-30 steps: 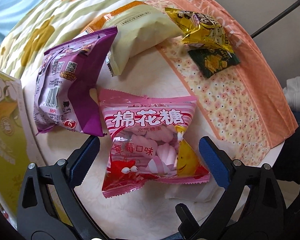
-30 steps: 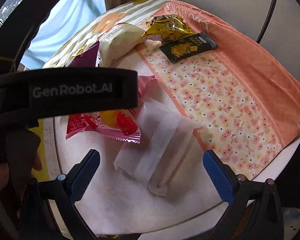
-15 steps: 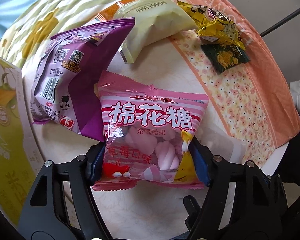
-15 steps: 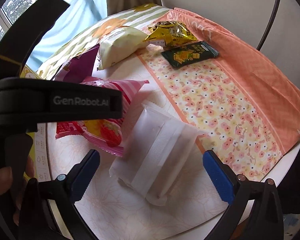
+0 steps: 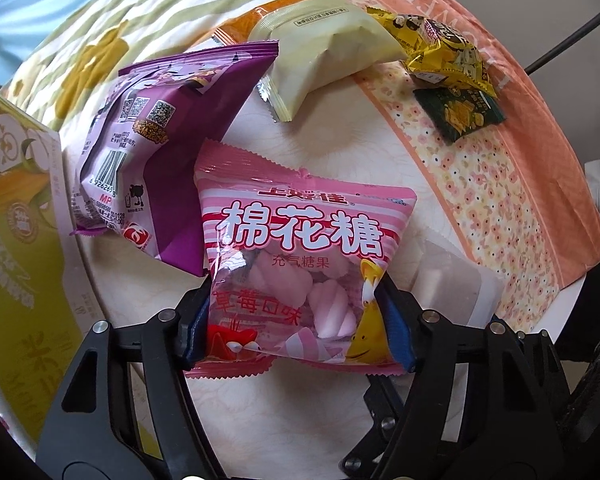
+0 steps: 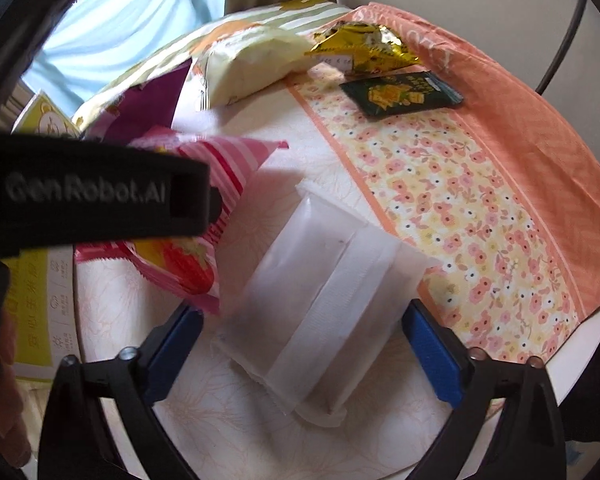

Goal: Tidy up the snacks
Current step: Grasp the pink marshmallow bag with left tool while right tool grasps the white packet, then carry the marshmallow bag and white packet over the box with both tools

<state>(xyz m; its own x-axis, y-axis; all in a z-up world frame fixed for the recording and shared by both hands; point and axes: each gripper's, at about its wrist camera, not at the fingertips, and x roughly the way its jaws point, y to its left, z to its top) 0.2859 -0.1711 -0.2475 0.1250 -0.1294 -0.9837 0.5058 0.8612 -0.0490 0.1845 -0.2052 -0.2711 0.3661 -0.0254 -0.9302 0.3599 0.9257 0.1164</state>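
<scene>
Pink marshmallow bag (image 5: 300,268) clamped by left gripper (image 5: 298,324); right gripper (image 6: 302,340), closing, straddles white packet (image 6: 320,312) untouched.

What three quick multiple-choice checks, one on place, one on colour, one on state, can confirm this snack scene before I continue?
1. Where does the dark green packet lie?
A. on the floral cloth
B. under the purple bag
C. in the yellow box

2. What colour is the marshmallow bag?
A. blue
B. pink
C. black

3. What is the left hand-held gripper doing?
A. hanging open over bare table
B. clamped on the marshmallow bag
C. clamped on the white packet

Answers: 1 A, it rests on the flower print; 2 B, pink striped wrapper; 3 B, both pads press the bag's sides.
</scene>
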